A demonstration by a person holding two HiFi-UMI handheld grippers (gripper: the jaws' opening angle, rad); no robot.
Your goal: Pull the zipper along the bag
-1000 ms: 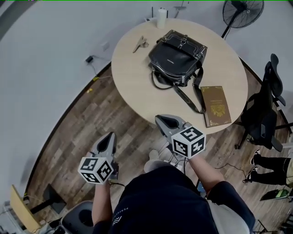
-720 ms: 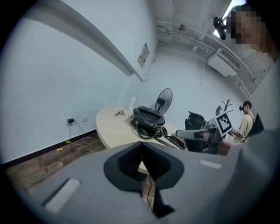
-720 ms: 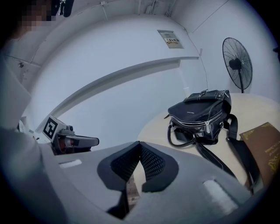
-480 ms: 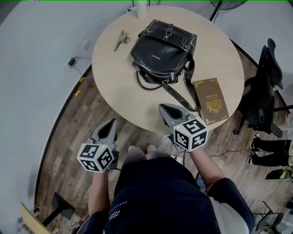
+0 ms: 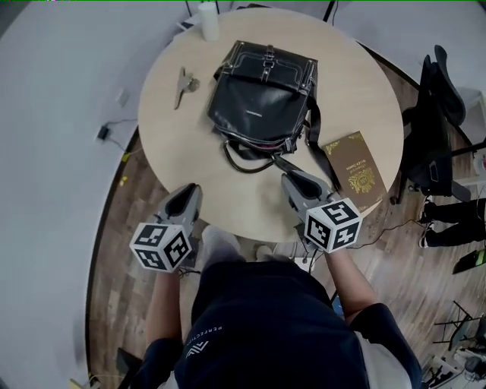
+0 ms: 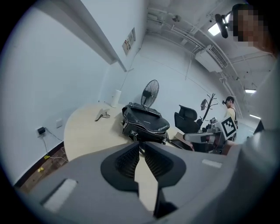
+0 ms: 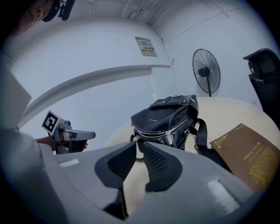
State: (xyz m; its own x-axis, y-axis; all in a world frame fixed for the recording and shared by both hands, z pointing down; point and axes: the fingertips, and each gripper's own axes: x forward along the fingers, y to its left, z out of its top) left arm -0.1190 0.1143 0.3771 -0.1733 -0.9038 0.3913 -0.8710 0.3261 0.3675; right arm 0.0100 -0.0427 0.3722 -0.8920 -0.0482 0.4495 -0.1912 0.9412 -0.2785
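A black leather bag (image 5: pixel 258 99) lies on the round wooden table (image 5: pixel 182 163), its strap (image 5: pixel 313 144) trailing toward the near edge. The silver zipper runs along its near side, and its pull (image 7: pixel 168 137) hangs at the front. The bag (image 6: pixel 144 122) is some way ahead of both grippers. My left gripper (image 5: pixel 190 191) is at the table's near edge, and my right gripper (image 5: pixel 292 182) is over the edge near the strap's end. Both pairs of jaws have just been opening. Nothing is between the left gripper (image 6: pixel 140 146) pads or the right gripper (image 7: pixel 138 146) pads.
A brown book (image 5: pixel 355 171) lies right of the bag. A small metal object (image 5: pixel 182 82) and a white cylinder (image 5: pixel 209 21) sit at the far left. A black office chair (image 5: pixel 437 114) stands right of the table. A standing fan (image 6: pixel 151 92) is behind.
Both grippers have come forward from over the floor to the table's near edge. The table and bag now sit closer in the head view.
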